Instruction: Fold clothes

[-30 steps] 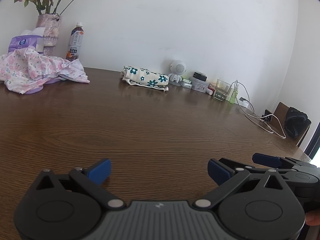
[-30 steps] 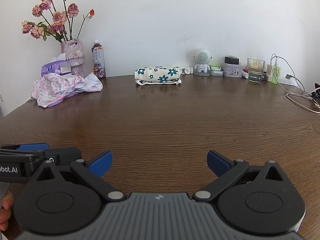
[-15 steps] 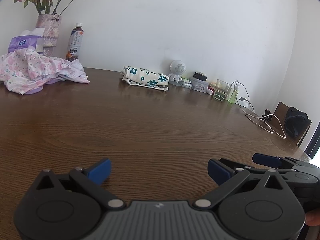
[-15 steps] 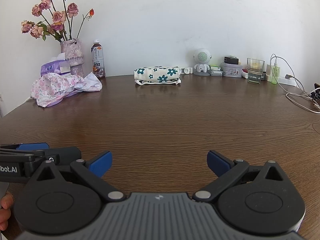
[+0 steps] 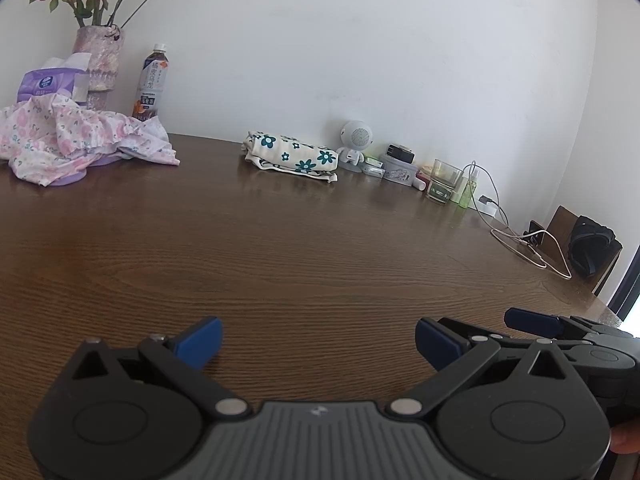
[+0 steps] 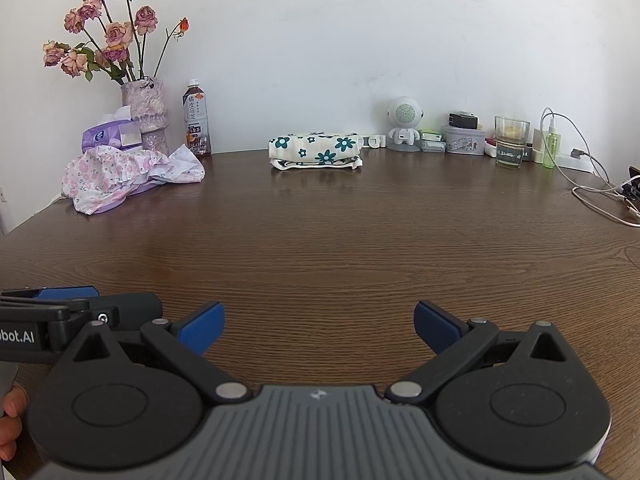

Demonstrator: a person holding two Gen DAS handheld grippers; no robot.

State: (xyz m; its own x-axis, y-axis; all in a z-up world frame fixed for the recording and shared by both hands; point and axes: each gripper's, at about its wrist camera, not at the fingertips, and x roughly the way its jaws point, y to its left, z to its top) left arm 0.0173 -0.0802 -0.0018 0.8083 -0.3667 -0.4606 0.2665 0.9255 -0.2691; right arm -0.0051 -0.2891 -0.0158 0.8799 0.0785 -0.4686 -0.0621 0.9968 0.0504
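The left gripper and right gripper both hung low over the wooden table, side by side, each with its two blue pads spread wide and nothing between them. Two garments lay well ahead of them: one folded white cloth with teal flowers at the far edge near the wall, and one crumpled pink floral garment far left, beside one vase of dried roses and one tea bottle.
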